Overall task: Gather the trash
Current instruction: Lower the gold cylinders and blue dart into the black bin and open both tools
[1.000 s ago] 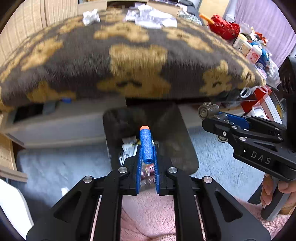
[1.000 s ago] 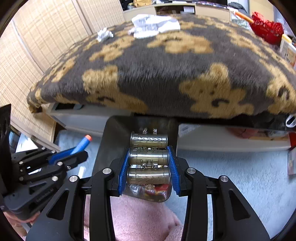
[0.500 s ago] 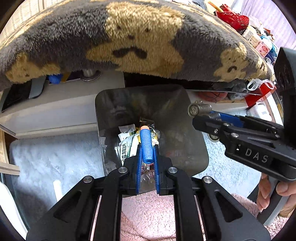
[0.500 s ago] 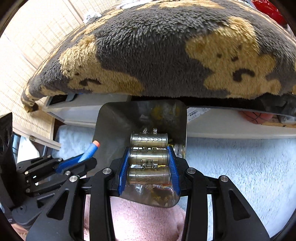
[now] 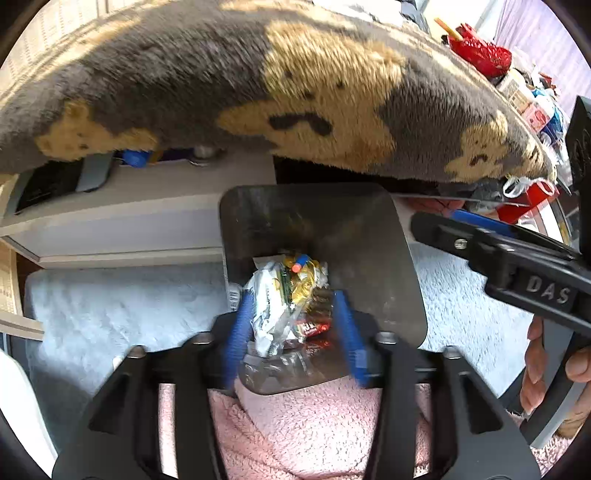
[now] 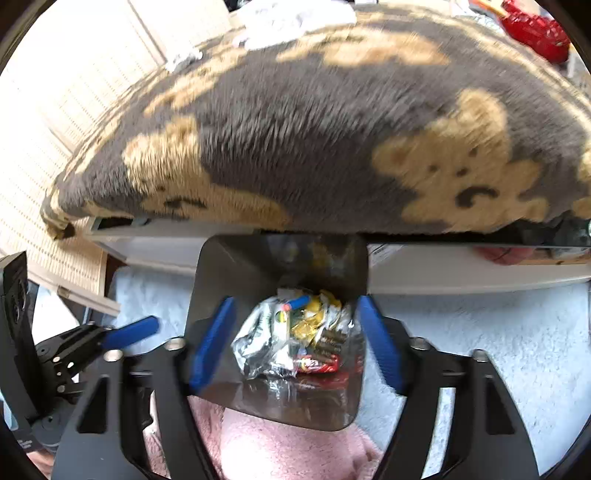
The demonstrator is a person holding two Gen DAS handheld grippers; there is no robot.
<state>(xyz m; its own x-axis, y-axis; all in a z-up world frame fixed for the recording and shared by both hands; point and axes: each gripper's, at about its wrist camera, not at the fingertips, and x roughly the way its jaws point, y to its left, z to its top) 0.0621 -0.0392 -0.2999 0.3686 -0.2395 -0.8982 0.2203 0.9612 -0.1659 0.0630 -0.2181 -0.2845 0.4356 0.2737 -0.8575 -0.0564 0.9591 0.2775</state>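
Observation:
A shiny metal trash bin (image 5: 373,236) (image 6: 229,269) stands on the floor below me, holding crumpled wrappers (image 5: 275,295) (image 6: 266,336). A blue foam dart with an orange tip (image 5: 300,262) (image 6: 295,303) lies on the wrappers. Brass-coloured cylinders (image 6: 328,341) lie beside them in the bin. My left gripper (image 5: 293,321) is open and empty over the bin; it also shows at the left of the right wrist view (image 6: 136,328). My right gripper (image 6: 295,343) is open and empty over the bin; its arm shows in the left wrist view (image 5: 498,251).
A grey bed cover with tan bears (image 5: 258,92) (image 6: 332,129) overhangs a white bed frame (image 5: 129,221) just behind the bin. White paper scraps (image 6: 291,14) lie on the bed. Pale blue rug (image 5: 110,306) and pink fleece (image 5: 314,424) surround the bin. Red items (image 5: 480,51) crowd the right.
Both grippers opened. The foam dart dropped from the left gripper and the brass cylinders dropped from the right gripper into the bin.

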